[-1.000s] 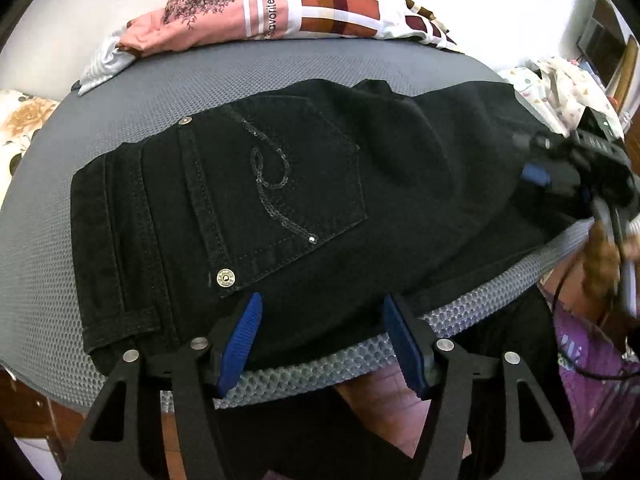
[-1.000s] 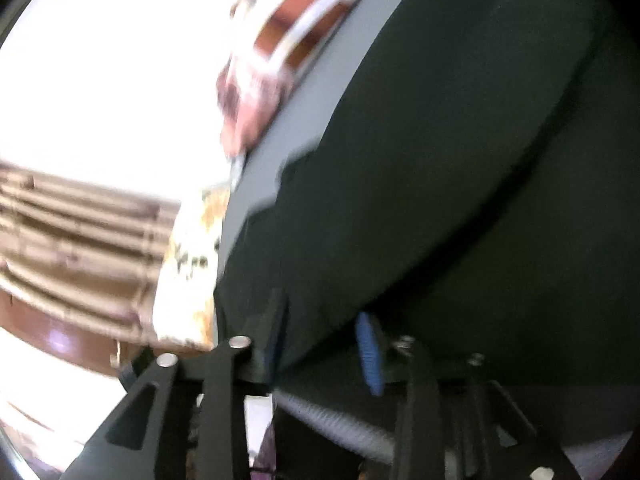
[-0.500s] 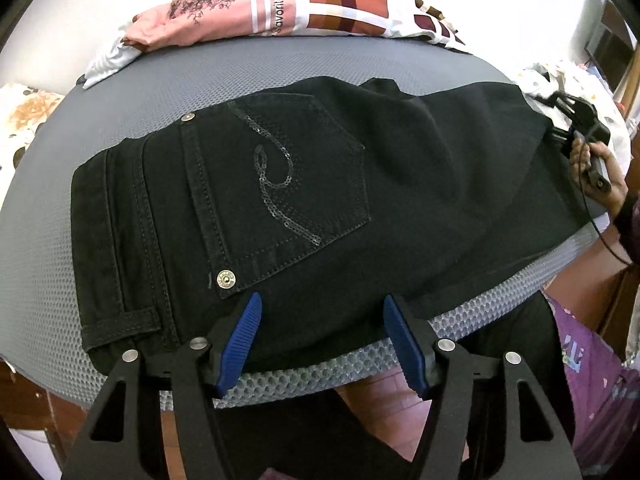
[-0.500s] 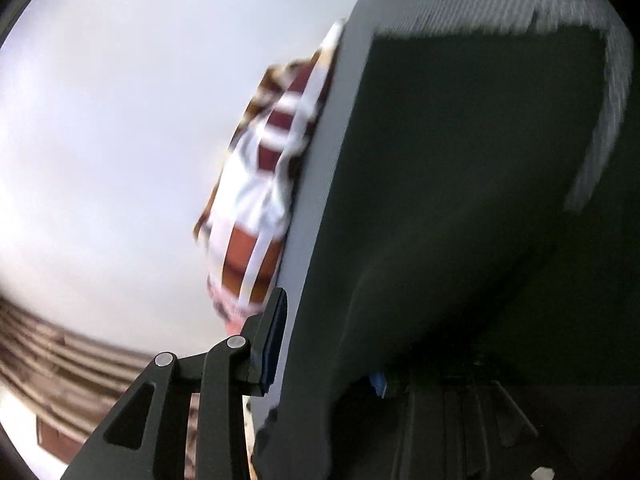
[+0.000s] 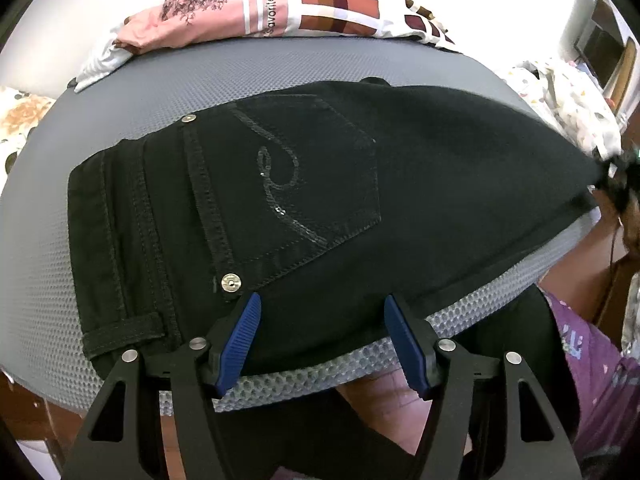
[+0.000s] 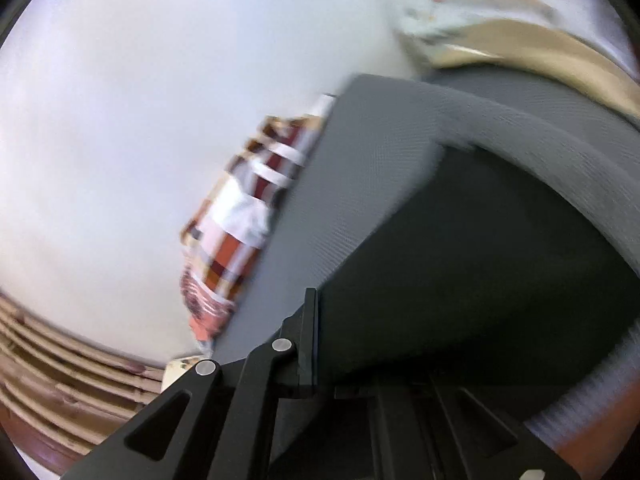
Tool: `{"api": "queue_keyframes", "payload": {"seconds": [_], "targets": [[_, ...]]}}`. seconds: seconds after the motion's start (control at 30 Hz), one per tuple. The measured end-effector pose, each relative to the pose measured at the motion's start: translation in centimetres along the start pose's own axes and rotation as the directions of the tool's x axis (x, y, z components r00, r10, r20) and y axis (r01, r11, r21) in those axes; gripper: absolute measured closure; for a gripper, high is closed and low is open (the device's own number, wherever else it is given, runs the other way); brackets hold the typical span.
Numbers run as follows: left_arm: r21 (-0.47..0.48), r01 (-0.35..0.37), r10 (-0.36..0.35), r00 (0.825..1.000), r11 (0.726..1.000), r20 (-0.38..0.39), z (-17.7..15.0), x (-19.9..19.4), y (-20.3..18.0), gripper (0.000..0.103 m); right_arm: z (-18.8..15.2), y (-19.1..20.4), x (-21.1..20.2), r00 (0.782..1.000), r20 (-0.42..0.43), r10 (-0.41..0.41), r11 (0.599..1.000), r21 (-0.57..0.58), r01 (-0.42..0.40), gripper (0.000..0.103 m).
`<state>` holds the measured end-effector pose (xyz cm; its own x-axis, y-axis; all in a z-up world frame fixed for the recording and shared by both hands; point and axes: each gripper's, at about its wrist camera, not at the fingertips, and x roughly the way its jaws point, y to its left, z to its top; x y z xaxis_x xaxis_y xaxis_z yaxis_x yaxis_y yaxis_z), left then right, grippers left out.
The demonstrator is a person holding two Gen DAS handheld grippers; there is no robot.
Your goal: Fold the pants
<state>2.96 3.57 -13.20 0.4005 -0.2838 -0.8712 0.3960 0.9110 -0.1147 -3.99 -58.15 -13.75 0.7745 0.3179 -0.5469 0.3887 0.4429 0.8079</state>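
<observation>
We see a pale wall behind a grey mesh-covered table (image 5: 280,68), and on the table lie the black pants (image 5: 420,184), spread flat with the waistband toward the left edge and the leg running off to the right. A back pocket (image 5: 304,176) with a sparkly curl stitched on it faces up in the middle of the pants, and a silver rivet (image 5: 231,282) sits at the pocket's near corner. Beyond the pants, along the far edge of the table, rests a heap of folded clothes (image 5: 280,12) in pink, white and brown checks. Our left tongs (image 5: 322,340) hang just at the near edge of the pants, below the pocket, their blue pads spread wide apart with nothing between them, one pad just beside the rivet. At the far right end of the pants we can make out a hand in the left wrist view, though it is too small and dark to read. In the blurred right wrist view, the right tongs (image 6: 320,344) sit at the end of the pants (image 6: 480,280); the black cloth drapes over one side and hides the second finger, so we cannot tell whether they pinch it. The table (image 6: 360,184) runs away beside the cloth, with the checked clothes (image 6: 240,232) at its edge.
</observation>
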Motion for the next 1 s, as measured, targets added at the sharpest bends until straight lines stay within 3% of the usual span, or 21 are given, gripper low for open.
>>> {"api": "queue_keyframes", "payload": {"seconds": [0.1, 0.17, 0.23, 0.33, 0.47, 0.57, 0.63, 0.77, 0.87, 0.93, 0.97, 1.0], "targets": [[-0.003, -0.008, 0.008, 1.000, 1.000, 0.004, -0.2, 0.0, 0.5, 0.038, -2.9, -5.1, 0.9, 0.998, -0.056, -0.031, 0.992, 0.123, 0.038, 0.098], [-0.019, 0.004, -0.004, 1.000, 1.000, 0.002, -0.1, 0.0, 1.1, 0.038, -3.6, -6.6, 0.9, 0.999, -0.032, 0.034, 0.984, 0.173, -0.028, 0.101], [-0.030, 0.009, -0.009, 1.000, 1.000, -0.002, 0.0, -0.1, 1.4, 0.038, -3.6, -7.2, 0.9, 0.997, -0.011, 0.075, 0.978, 0.194, -0.071, 0.102], [-0.027, -0.001, 0.001, 1.000, 1.000, 0.000, 0.0, -0.1, 1.5, 0.038, -2.9, -7.2, 0.2, 0.996, 0.009, 0.087, 0.980, 0.177, -0.088, 0.093], [0.001, -0.020, 0.020, 1.000, 1.000, 0.006, -0.2, 0.0, 1.0, 0.034, -1.6, -8.3, -0.9, 0.989, 0.078, 0.123, 0.960, 0.243, -0.139, 0.091], [0.025, -0.025, 0.025, 1.000, 0.999, 0.004, -0.2, 0.1, 0.7, 0.031, -0.4, -8.2, -1.8, 0.995, 0.098, 0.017, 0.981, 0.192, -0.036, 0.097], [0.038, -0.024, 0.024, 1.000, 0.999, 0.003, -0.1, 0.2, 0.6, 0.029, 0.6, -8.2, -2.5, 0.993, 0.113, 0.016, 0.982, 0.187, -0.037, 0.098], [0.035, -0.015, 0.015, 1.000, 0.999, 0.008, -0.2, 0.1, 0.7, 0.027, 2.4, -6.4, -4.5, 0.979, 0.205, 0.015, 0.997, 0.072, -0.030, 0.098], [0.035, -0.010, 0.009, 1.000, 0.999, 0.012, -0.2, 0.3, 0.5, 0.023, 3.1, -8.6, -3.6, 0.985, 0.137, -0.106, 0.994, 0.031, 0.103, 0.101], [0.051, -0.022, 0.022, 1.000, 0.998, 0.006, -0.1, 0.4, 0.2, 0.020, 3.5, -9.5, -4.4, 0.983, 0.157, -0.094, 0.994, 0.064, 0.085, 0.097], [0.057, -0.024, 0.024, 1.000, 0.998, 0.001, -0.1, 0.5, 0.0, 0.018, 3.8, -9.6, -5.5, 0.973, 0.197, -0.116, 0.991, 0.084, 0.101, 0.088], [0.060, -0.024, 0.024, 1.000, 0.998, -0.001, -0.1, 0.5, -0.1, 0.017, 4.2, -9.6, -7.1, 0.954, 0.255, -0.158, 0.985, 0.112, 0.133, 0.086]]}}
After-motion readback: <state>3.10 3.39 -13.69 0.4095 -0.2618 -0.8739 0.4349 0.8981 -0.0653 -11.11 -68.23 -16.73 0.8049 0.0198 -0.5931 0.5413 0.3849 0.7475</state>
